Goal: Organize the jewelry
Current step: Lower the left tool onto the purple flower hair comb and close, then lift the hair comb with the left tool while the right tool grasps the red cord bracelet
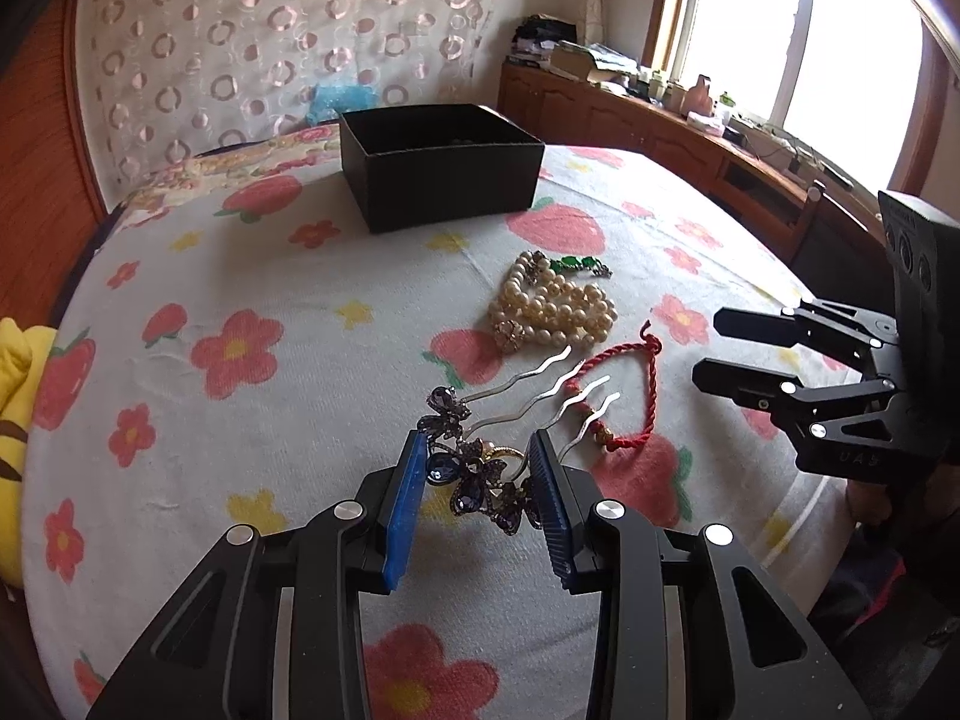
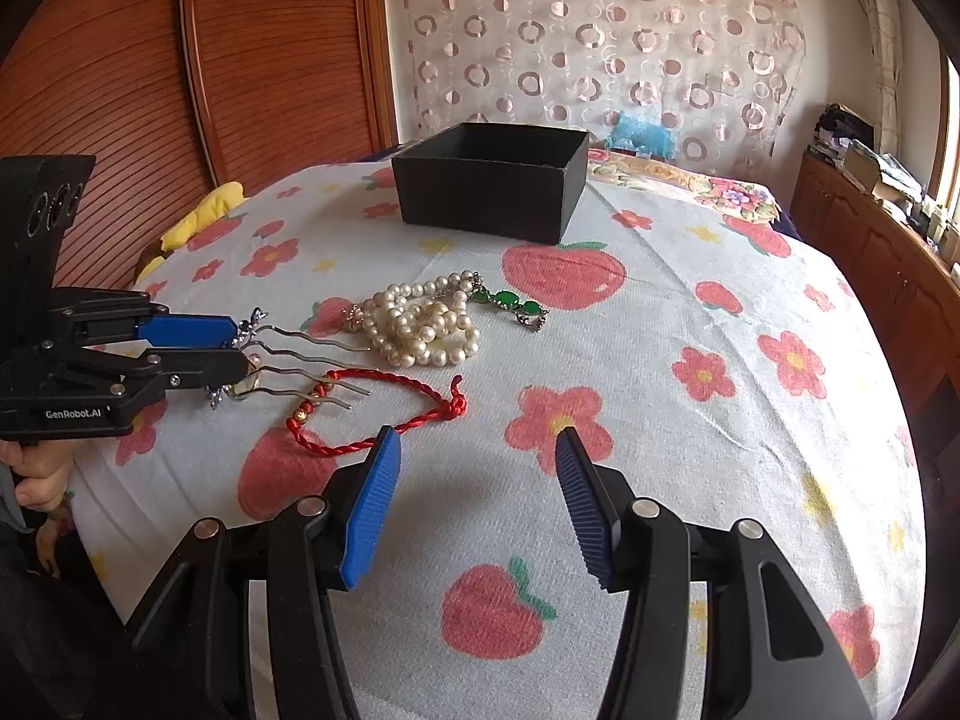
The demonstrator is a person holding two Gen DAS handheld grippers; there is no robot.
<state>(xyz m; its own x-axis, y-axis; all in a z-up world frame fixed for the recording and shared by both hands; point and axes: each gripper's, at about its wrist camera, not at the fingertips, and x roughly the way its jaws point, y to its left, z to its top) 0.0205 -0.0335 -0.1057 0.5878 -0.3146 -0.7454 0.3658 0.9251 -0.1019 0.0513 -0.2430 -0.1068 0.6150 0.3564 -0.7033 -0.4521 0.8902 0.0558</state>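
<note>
Purple hair comb (image 1: pixel 480 468): lies on the bed, jewelled head between my left fingers (image 1: pixel 480 444), which close around it; firm contact I cannot tell.
Grip advice: I would squeeze the head, not the prongs, then lift level.
Right fingers (image 2: pixel 477 438): spread apart, holding nothing.
Black box (image 1: pixel 438 171): at twelve o'clock, interior hidden.

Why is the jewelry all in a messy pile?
It is not sorted yet. The pearls lie heaped, touching the green bracelet, and the hair comb has prongs crossing the red cord. The box sits apart.
</note>
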